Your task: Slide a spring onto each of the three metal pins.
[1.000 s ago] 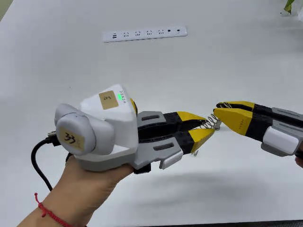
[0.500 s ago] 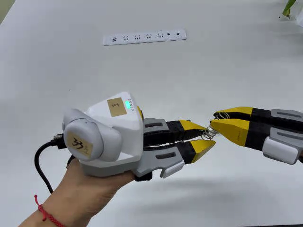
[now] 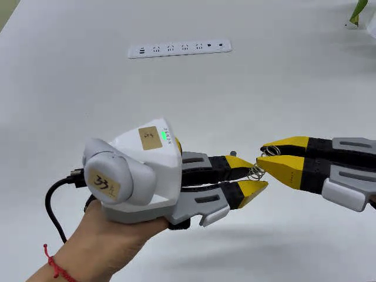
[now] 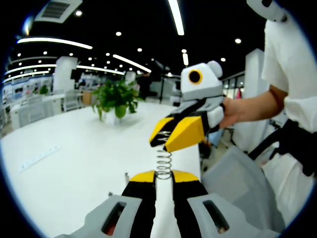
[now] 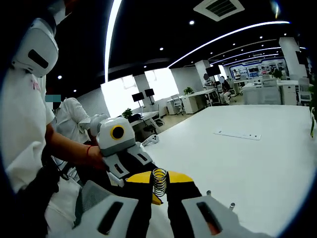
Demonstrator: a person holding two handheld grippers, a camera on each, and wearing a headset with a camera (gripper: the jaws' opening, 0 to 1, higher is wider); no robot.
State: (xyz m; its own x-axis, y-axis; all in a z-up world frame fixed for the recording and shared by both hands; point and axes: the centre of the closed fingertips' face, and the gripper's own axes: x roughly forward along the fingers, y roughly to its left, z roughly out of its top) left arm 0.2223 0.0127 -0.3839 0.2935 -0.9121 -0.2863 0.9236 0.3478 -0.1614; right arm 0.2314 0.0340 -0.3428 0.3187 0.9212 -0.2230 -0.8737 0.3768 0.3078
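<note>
A small metal spring (image 3: 257, 171) bridges the yellow tips of both grippers above the white table (image 3: 194, 100). My left gripper (image 3: 254, 173) comes in from the left and is shut on one end of the spring (image 4: 163, 163). From the right, my right gripper (image 3: 264, 154) meets it tip to tip, shut on the spring (image 5: 159, 182). A second coil (image 3: 271, 151) sits between the right jaws. In the left gripper view the right gripper (image 4: 159, 145) presses on the spring's far end. Two short metal pins (image 5: 208, 192) (image 5: 231, 204) stand on the table by the right jaws.
A white power strip (image 3: 179, 47) lies at the far side of the table. A green plant (image 4: 116, 99) stands at the back right corner. A black cable (image 3: 53, 205) hangs from the left gripper's rear. A person in white (image 5: 69, 119) sits nearby.
The two grippers have closed in on each other and dropped a little. The stretch of spring showing between their tips has become shorter.
</note>
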